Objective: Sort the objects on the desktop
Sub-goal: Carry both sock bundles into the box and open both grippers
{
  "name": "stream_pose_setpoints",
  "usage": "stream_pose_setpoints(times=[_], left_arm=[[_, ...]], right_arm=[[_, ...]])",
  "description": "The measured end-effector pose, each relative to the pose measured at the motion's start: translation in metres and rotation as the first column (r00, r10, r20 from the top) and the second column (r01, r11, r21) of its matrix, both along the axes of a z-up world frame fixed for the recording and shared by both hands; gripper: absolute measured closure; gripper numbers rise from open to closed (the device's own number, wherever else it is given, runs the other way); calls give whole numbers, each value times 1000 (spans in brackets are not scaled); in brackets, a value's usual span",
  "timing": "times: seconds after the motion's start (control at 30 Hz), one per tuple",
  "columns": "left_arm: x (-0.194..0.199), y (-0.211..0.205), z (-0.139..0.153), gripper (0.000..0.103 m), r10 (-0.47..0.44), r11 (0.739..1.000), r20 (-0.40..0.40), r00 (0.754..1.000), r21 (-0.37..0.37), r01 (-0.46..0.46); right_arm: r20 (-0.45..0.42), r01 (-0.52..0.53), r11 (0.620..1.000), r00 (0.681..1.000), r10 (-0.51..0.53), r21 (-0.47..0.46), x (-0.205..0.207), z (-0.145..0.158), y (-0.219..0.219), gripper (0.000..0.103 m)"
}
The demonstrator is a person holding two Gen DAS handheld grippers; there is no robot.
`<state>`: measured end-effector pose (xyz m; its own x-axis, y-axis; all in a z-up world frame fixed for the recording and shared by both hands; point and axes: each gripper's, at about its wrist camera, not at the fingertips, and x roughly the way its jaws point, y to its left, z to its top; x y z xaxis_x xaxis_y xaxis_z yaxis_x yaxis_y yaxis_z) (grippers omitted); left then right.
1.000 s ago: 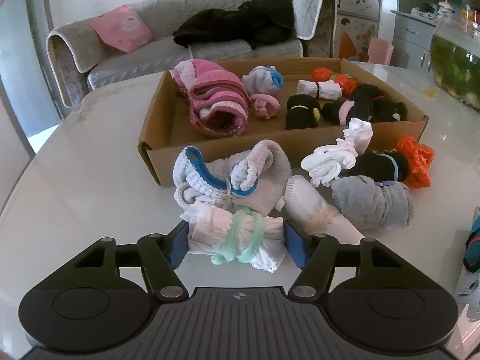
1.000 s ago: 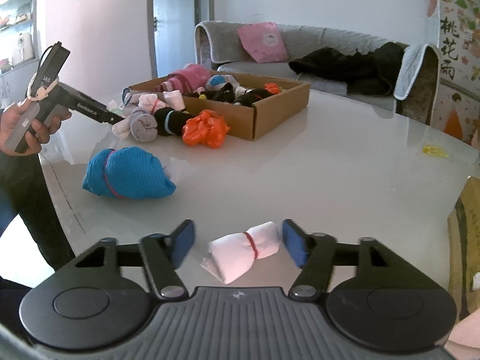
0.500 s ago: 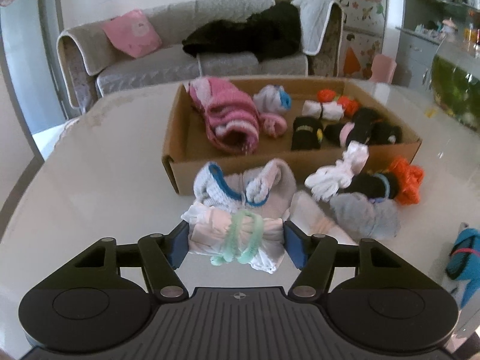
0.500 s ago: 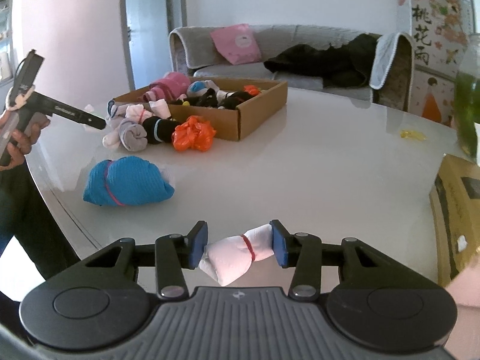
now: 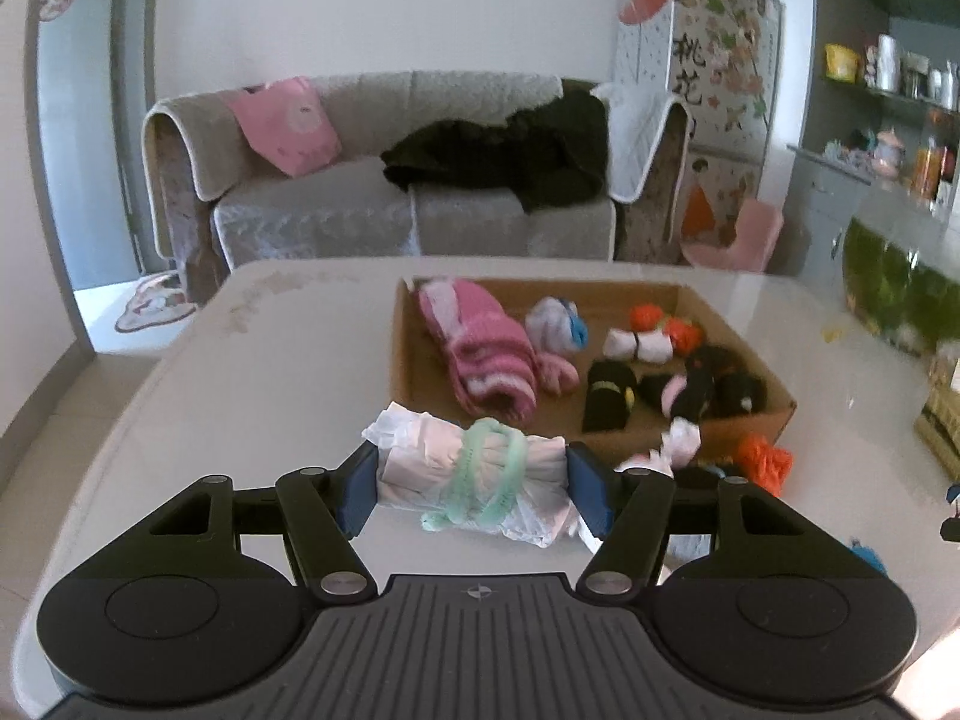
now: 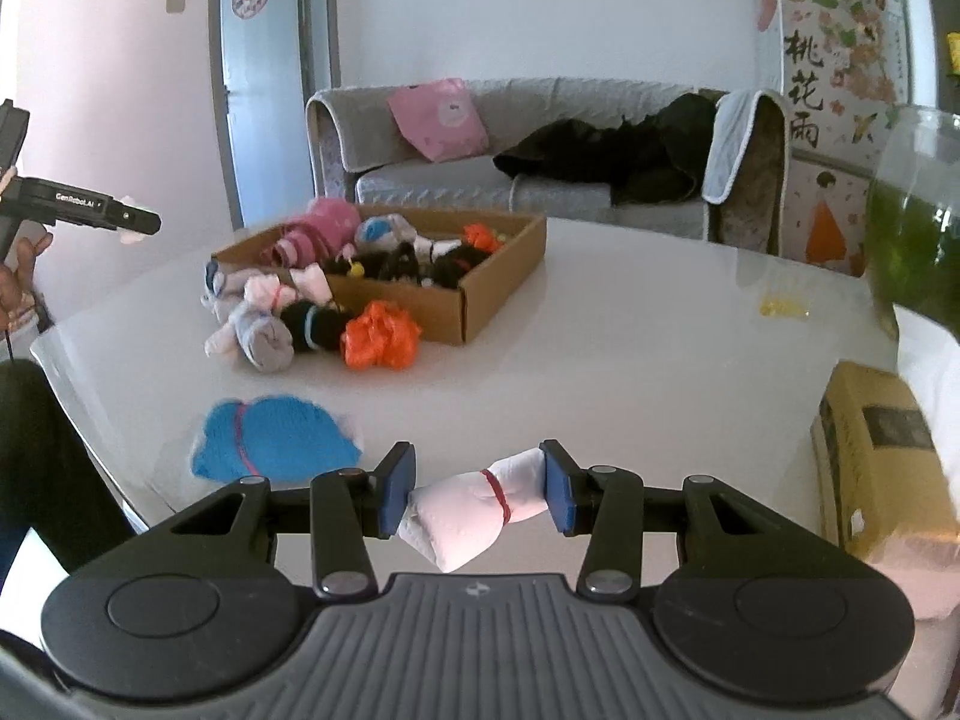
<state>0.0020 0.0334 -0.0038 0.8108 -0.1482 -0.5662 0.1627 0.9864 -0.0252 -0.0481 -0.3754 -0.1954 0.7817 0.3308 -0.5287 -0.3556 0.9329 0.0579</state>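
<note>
**sockdrawer_99:** so what's each gripper doing here?

**tidy_tom:** The left gripper [image 5: 471,480] is clamped on a white sock roll with a green band [image 5: 474,474], both pads pressing its ends, held up off the white table [image 5: 270,372] just in front of the cardboard box [image 5: 606,444]. The right gripper [image 6: 477,495] has a smaller white sock roll with a red band [image 6: 474,510] pinched between its pads, well in front of that box.

**sockdrawer_99:** and the other stuff?

**tidy_tom:** In the box: a pink striped sock bundle [image 5: 486,348], a few black rolls [image 5: 609,396], an orange one. Just outside the box's near wall sit a grey roll [image 6: 264,339], a black roll and an orange bundle [image 6: 378,336]. A blue bundle [image 6: 270,438] lies between the box and the right gripper.
</note>
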Motion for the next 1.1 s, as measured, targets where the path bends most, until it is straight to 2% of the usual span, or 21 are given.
stream_pose_setpoints(times=[0.37,0.5,0.67,0.87,1.1], left_arm=[[25,6,55,33,9,1000,72,997,16,-10],[39,7,84,33,5,1000,98,995,-7,-4],[65,3,111,33,6,999,90,996,-38,-2],[98,-17,118,33,-17,999,59,998,-40,20],[144,-49,109,33,-64,996,7,998,-64,64]], right_arm=[[73,-9,997,997,4,78,40,53,18,61],[104,-9,992,995,-5,129,61,80,26,61],[129,-13,983,992,-11,183,94,106,33,61],[98,-11,968,995,-14,249,140,119,44,61],[5,2,953,1000,-4,302,190,107,64,61]])
